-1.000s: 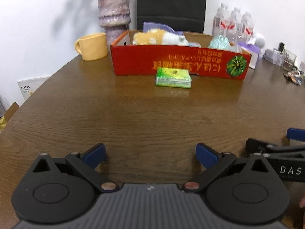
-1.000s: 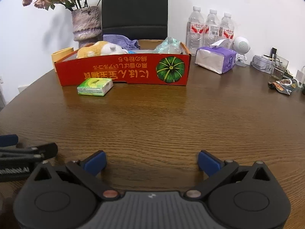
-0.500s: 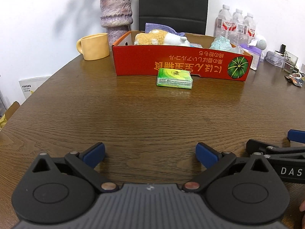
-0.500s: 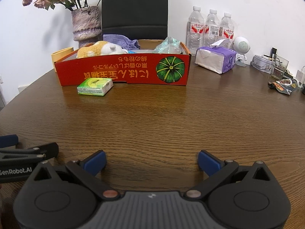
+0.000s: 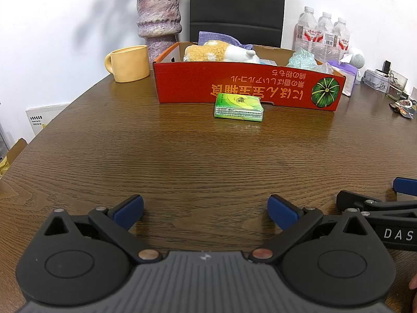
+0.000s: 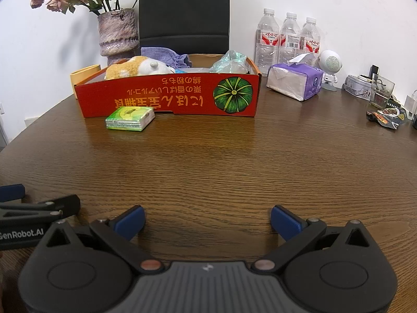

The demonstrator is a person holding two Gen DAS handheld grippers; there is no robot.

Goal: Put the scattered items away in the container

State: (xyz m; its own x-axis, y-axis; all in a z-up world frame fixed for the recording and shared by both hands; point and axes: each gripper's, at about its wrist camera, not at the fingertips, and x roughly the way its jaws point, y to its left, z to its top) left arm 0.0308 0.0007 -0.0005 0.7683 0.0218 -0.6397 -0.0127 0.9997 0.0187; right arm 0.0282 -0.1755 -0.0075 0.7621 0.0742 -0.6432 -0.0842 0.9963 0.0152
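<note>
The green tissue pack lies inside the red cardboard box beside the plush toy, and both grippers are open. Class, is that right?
Not quite. The green tissue pack lies on the wooden table in front of the red cardboard box, as the left wrist view shows. The rest stands.

One red box (image 6: 166, 99); one green tissue pack (image 6: 129, 118); three water bottles (image 6: 288, 40); one yellow mug (image 5: 129, 63).

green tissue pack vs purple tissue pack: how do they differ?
The flat green pocket-tissue pack is small and sealed; the purple-and-white soft tissue pack is bulkier, with a sheet sticking out of its top.
The green one lies against the front wall of the red cardboard box; the purple one sits off the box's right end, near the water bottles.
Shared: both rest on the brown wooden table, outside the box.
</note>
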